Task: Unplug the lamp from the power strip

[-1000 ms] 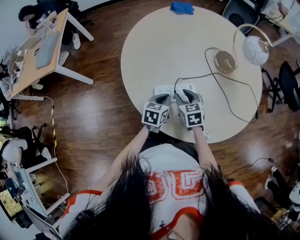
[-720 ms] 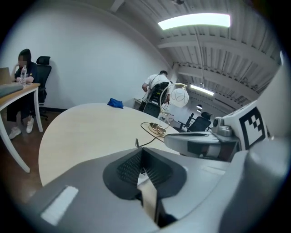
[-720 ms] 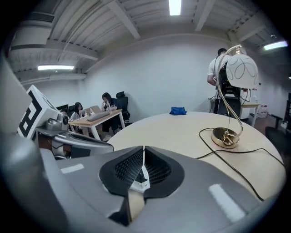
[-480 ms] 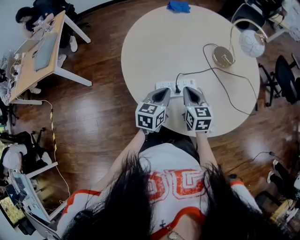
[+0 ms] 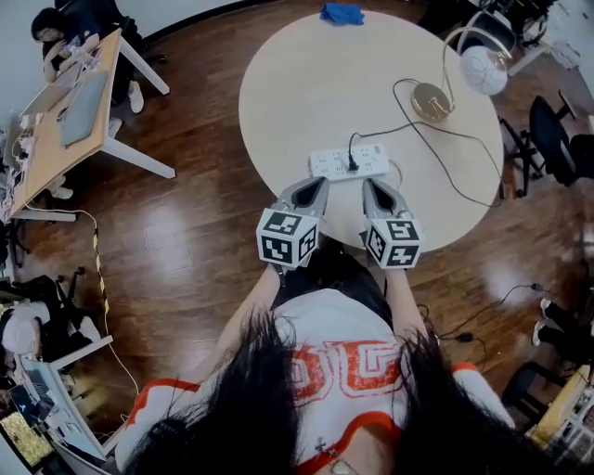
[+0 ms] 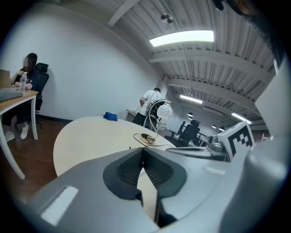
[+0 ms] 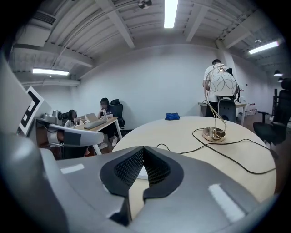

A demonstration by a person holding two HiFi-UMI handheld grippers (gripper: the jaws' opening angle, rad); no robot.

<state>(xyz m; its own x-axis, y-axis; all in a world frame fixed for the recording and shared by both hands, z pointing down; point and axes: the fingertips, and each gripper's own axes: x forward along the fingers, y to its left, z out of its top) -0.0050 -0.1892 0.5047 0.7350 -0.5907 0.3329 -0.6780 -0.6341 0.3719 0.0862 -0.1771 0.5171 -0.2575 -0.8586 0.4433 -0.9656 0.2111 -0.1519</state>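
Note:
A white power strip [image 5: 348, 162] lies on the round table [image 5: 297, 83] with a black plug [image 5: 353, 166] on it. Its cord [image 5: 436, 153] loops over to the brass base [image 5: 432, 100] of the lamp, whose white globe [image 5: 484, 70] hangs off to the right. My left gripper [image 5: 316, 184] and right gripper [image 5: 372, 186] hover side by side just short of the strip, near the table's front edge. Both are shut with nothing between the pads [image 6: 129, 168]. From the right gripper [image 7: 143, 150] I see the lamp base [image 7: 213, 133] and cord [image 7: 236, 166] ahead.
A blue cloth [image 5: 342, 13] lies at the table's far edge. A wooden desk [image 5: 79, 102] with a seated person stands at the left. Office chairs [image 5: 557, 139] crowd the right side, and a person [image 7: 220, 86] stands behind the lamp.
Both grippers have lifted and drawn back from the power strip toward me. The strip, hidden under them before, now shows in full with the plug still on it.

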